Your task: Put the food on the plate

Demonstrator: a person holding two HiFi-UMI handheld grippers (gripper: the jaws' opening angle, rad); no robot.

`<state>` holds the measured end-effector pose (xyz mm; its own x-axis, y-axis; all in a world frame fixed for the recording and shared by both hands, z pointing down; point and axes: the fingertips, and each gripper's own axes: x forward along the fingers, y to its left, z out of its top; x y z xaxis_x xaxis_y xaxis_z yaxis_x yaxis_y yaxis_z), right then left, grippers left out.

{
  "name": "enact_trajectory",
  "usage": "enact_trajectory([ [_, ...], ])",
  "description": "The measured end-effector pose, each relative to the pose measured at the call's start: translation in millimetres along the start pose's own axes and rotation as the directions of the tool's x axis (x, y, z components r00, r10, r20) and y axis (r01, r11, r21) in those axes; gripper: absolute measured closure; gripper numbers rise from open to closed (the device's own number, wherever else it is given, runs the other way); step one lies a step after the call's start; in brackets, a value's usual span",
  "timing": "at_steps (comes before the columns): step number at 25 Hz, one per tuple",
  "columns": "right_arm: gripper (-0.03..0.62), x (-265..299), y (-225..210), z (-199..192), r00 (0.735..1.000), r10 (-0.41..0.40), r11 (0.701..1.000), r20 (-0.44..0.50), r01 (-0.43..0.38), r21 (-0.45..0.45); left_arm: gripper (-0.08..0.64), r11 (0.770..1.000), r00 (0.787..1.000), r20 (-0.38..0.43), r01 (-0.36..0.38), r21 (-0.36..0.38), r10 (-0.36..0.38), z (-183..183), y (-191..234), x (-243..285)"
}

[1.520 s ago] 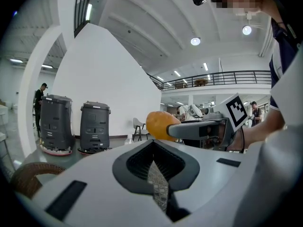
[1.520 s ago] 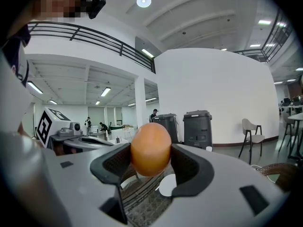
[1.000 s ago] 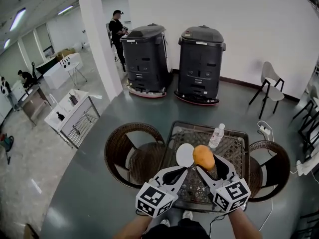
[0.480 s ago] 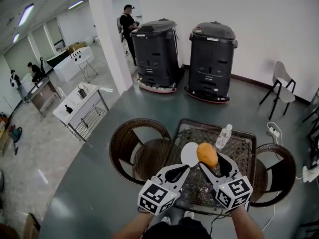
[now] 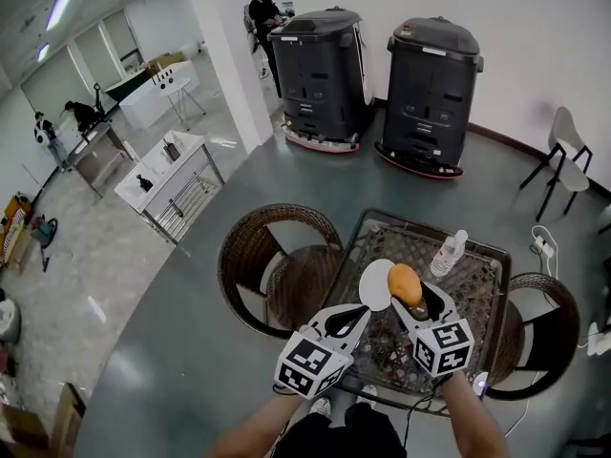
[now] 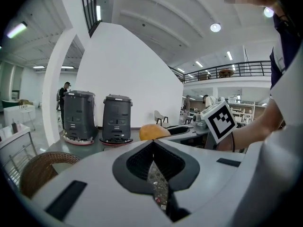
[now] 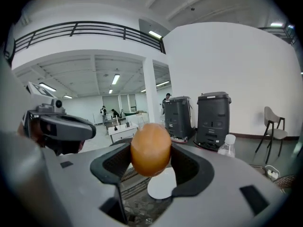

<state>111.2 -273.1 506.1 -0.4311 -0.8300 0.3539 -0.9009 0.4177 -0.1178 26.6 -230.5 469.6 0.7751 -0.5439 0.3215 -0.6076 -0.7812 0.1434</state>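
Food [image 5: 405,283] clamped in right gripper [image 5: 412,298] above plate [image 5: 371,285], left gripper [image 5: 360,313] closed

No legible text, label or number anywhere.

The food [image 5: 405,283] is orange-brown, the plate [image 5: 372,285] white, the bench [image 5: 474,287] dark brown weave; left gripper [image 5: 363,313] and right gripper [image 5: 411,295] are grey with black-and-white marker cubes.

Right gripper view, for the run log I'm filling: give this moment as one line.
left gripper: shut, empty | right gripper: shut on orange food | plate: on table, no food
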Motion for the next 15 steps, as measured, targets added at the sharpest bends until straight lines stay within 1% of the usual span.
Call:
enact_trajectory([
  [8, 0.319, 48, -21, -63, 0.991, 0.009, 1.0, -0.13, -0.008, 0.012, 0.552, 0.997, 0.997, -0.069, -0.024, -0.079, 0.019, -37, 15, 22],
  [15, 0.319, 89, -36, -123, 0.967, 0.014, 1.0, -0.254, -0.008, 0.022, 0.552, 0.994, 0.989, -0.146, -0.044, -0.101, 0.029, -71, 25, 37],
])
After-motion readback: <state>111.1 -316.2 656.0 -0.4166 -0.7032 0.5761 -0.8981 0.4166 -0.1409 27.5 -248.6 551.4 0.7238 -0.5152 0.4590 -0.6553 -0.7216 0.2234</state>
